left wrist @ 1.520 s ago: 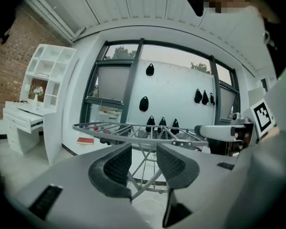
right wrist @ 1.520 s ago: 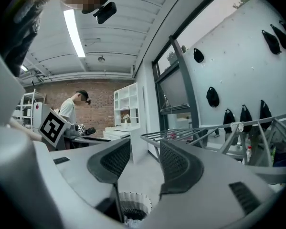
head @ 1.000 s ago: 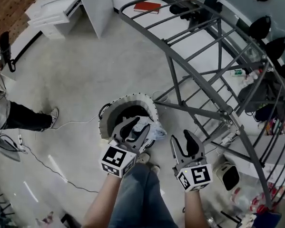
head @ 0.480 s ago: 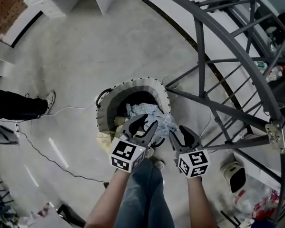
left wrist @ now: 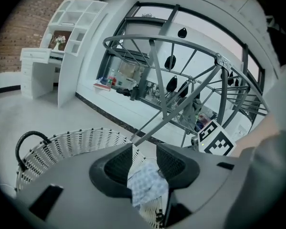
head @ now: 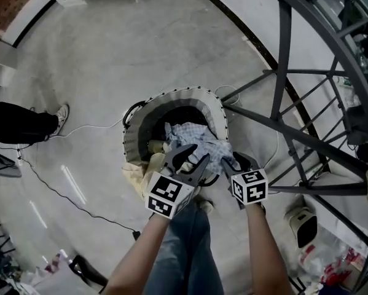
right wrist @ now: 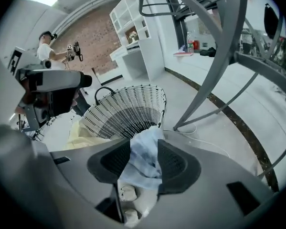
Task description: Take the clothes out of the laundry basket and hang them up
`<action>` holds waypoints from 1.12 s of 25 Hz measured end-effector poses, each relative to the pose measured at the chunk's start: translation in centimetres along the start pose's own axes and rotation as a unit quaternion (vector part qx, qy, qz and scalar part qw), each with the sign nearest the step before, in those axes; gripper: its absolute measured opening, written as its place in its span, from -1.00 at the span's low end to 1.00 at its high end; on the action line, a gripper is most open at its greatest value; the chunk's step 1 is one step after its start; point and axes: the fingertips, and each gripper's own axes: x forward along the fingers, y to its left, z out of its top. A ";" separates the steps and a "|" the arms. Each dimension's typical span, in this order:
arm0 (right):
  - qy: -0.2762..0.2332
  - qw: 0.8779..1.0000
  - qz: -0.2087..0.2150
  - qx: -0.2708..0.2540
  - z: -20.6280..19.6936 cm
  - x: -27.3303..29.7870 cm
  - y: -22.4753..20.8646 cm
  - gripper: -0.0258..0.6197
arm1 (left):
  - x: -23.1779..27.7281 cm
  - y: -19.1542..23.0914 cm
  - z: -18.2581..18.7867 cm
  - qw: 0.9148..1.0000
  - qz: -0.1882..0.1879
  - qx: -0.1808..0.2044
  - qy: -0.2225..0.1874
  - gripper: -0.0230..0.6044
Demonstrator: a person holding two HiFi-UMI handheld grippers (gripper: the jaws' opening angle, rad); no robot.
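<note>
— Laundry basket [head: 134, 134]?
— Upright on the floor, at the middle of the head view. White weave, dark handle at 9 o'clock of the rim.
— Clothes?
— Inside: a blue-and-white checked cloth [head: 193, 137], heaped toward 4 o'clock and lapping the rim there. A pale yellow cloth [head: 137, 176] draped over the rim at 7 o'clock, hanging outside.
— Left gripper [head: 188, 157]?
— Released. Jaws apart, above the near rim at 6 o'clock, pointing down at the checked cloth. Fabric showing in the gap, pinched by neither pad.
— Right gripper [head: 236, 160]?
— Released as well, jaws wide. Just beside the left one, at 4 o'clock of the basket. Checked fabric in the gap there too, with no squeeze on it.
— Around the basket?
— Grey drying rack [head: 285, 60] from 12 to 4 o'clock, one bar close by the rim. A person's dark trouser leg [head: 24, 123] at 9 o'clock, well apart. Thin cable [head: 79, 198] across the floor at 8 o'clock.
</note>
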 end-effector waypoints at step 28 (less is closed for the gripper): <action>-0.087 0.995 0.027 0.035 4.1 -4.7 2.5 -0.88 | -1.2 -0.4 0.2 1.000 -0.009 -0.007 0.007 -0.41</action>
